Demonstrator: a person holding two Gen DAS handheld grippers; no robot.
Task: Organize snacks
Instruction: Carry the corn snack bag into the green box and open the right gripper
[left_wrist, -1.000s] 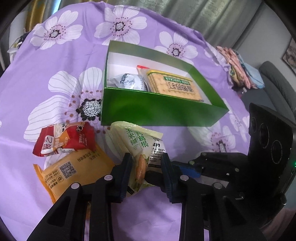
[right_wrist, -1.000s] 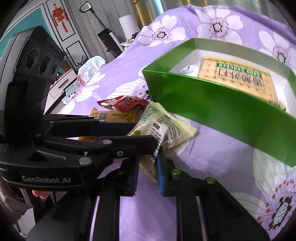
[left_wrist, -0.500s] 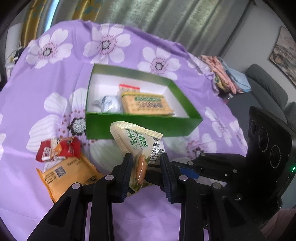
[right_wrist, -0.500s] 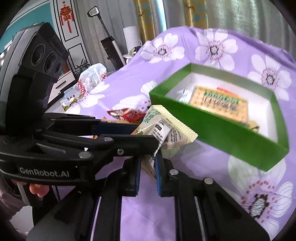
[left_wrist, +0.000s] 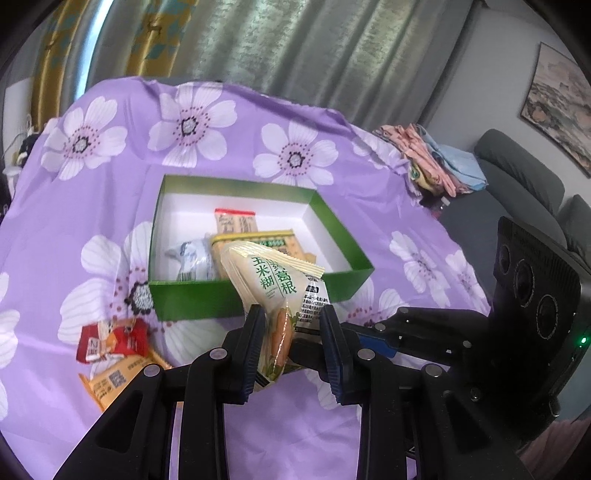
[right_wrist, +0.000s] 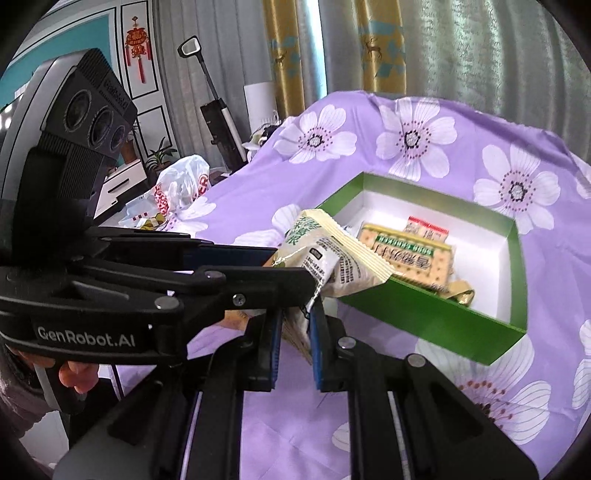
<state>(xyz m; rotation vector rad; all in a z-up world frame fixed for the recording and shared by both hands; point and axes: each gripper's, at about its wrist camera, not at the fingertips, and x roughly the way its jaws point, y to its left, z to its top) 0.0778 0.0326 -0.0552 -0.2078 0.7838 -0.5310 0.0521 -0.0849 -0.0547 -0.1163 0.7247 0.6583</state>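
Both grippers hold one pale yellow-green snack packet (left_wrist: 275, 284), raised above the purple flowered cloth (left_wrist: 92, 206) just in front of the green box (left_wrist: 199, 301). My left gripper (left_wrist: 291, 326) is shut on its lower end. My right gripper (right_wrist: 295, 325) is shut on the same packet (right_wrist: 332, 258), crossing under the left one. The box (right_wrist: 424, 314) holds a cracker pack (left_wrist: 255, 242), a red-topped packet (left_wrist: 234, 219) and a white wrapped snack (left_wrist: 192, 258).
A red packet (left_wrist: 110, 341) and an orange packet (left_wrist: 114, 376) lie on the cloth left of my left gripper. Folded clothes (left_wrist: 439, 162) sit at the far right edge. A plastic bag (right_wrist: 177, 188) lies at the far left edge.
Both grippers have lifted the yellow-green packet off the cloth and up toward the box's near wall; the box now looks smaller and lower. The other packets have stayed put.
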